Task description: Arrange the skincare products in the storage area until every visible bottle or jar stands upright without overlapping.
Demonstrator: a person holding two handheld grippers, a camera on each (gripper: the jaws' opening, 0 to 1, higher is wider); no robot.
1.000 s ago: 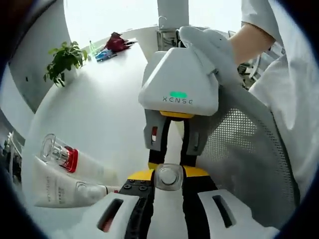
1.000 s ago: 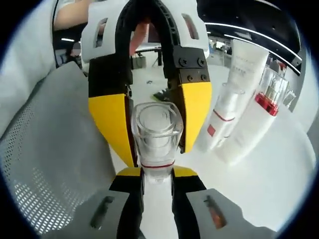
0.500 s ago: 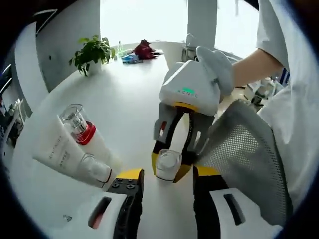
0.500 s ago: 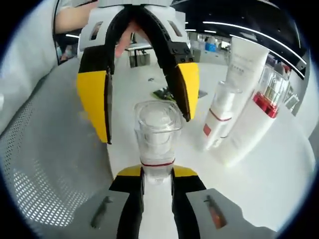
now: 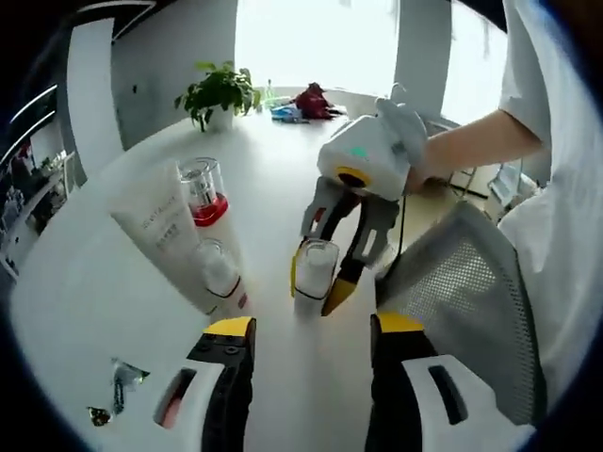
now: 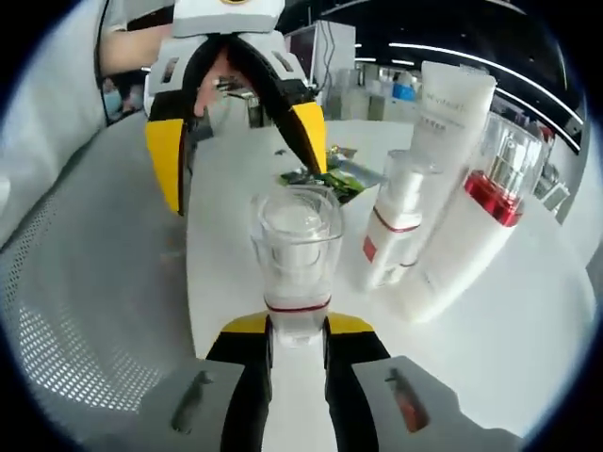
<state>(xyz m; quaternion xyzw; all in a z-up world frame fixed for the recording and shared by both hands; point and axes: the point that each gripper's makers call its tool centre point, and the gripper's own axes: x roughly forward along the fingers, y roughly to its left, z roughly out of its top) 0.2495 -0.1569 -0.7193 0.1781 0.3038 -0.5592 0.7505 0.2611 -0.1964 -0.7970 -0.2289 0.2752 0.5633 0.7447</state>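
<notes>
A clear-capped bottle [image 6: 297, 250] with a red band stands upright between the jaws of my right gripper [image 6: 297, 328], which is shut on it. In the left gripper view the same bottle [image 5: 315, 271] sits low over the white table [image 5: 122, 311] in the right gripper [image 5: 317, 290]. My left gripper [image 5: 311, 330] is open, its jaws wide apart and a short way back from the bottle. It also appears as the left gripper [image 6: 240, 155] at the top of the right gripper view. A white tube [image 5: 158, 226], a red-collared bottle [image 5: 200, 184] and a small white bottle [image 5: 220, 275] stand together beside it.
A grey mesh chair back [image 5: 471, 292] is close on the right. A potted plant [image 5: 220, 90] and small items stand at the table's far end. Wrapper scraps [image 5: 113, 391] lie near the front left. A person's hand and sleeve hold the right gripper.
My left gripper, close around the bottle's cap a second ago, has opened and drawn back from it. The right gripper keeps its hold on the bottle.
</notes>
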